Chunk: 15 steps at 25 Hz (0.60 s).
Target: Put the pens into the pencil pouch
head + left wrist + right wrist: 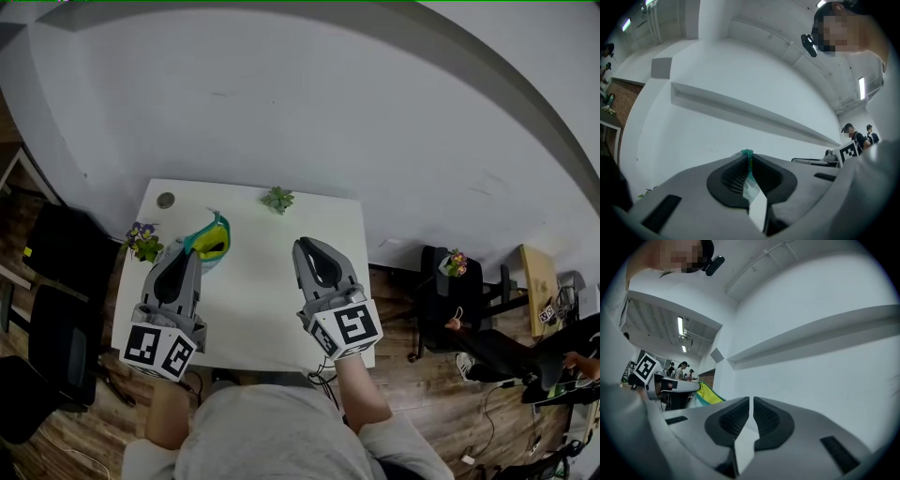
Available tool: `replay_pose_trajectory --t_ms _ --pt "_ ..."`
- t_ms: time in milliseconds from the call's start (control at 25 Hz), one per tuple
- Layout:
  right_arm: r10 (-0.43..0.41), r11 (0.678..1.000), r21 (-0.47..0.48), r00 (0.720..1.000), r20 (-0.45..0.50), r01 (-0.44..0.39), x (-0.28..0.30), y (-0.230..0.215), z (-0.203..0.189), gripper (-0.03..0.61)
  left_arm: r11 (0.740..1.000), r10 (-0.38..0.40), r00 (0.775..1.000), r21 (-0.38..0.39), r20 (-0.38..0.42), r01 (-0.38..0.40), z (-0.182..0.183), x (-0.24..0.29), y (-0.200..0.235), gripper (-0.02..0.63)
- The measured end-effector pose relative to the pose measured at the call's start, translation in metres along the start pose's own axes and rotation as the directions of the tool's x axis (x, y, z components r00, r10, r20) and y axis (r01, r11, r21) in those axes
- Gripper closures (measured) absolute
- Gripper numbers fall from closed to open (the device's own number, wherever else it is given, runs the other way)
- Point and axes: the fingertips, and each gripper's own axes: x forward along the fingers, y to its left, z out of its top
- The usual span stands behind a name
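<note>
The pencil pouch (212,240), teal outside and yellow inside, hangs above the white table (253,281) at its left. My left gripper (193,253) is shut on the pouch's edge. In the left gripper view a strip of teal fabric (747,153) sticks up between the closed jaws of the left gripper (749,161). My right gripper (306,247) is held over the table's right half, shut with nothing in it. The right gripper view shows the jaws of the right gripper (751,403) pressed together, and the pouch (707,395) off to the left. No pens show in any view.
On the table stand a small green plant (277,199) at the far edge and a purple-flowered plant (142,242) at the left edge, with a round cable hole (166,200) in the far left corner. Black chairs (58,314) stand left of the table. A stool (450,281) stands to the right.
</note>
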Motion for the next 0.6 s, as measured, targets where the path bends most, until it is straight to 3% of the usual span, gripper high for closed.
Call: replay_pose_trajectory --t_ms 600 --pt "-0.082 0.997 0.007 0.997 -0.002 0.082 -0.020 -0.002 -0.006 0.533 0.999 0.005 1.000 0.044 0.008 -0.005 0.002 -0.010 0.003 0.568"
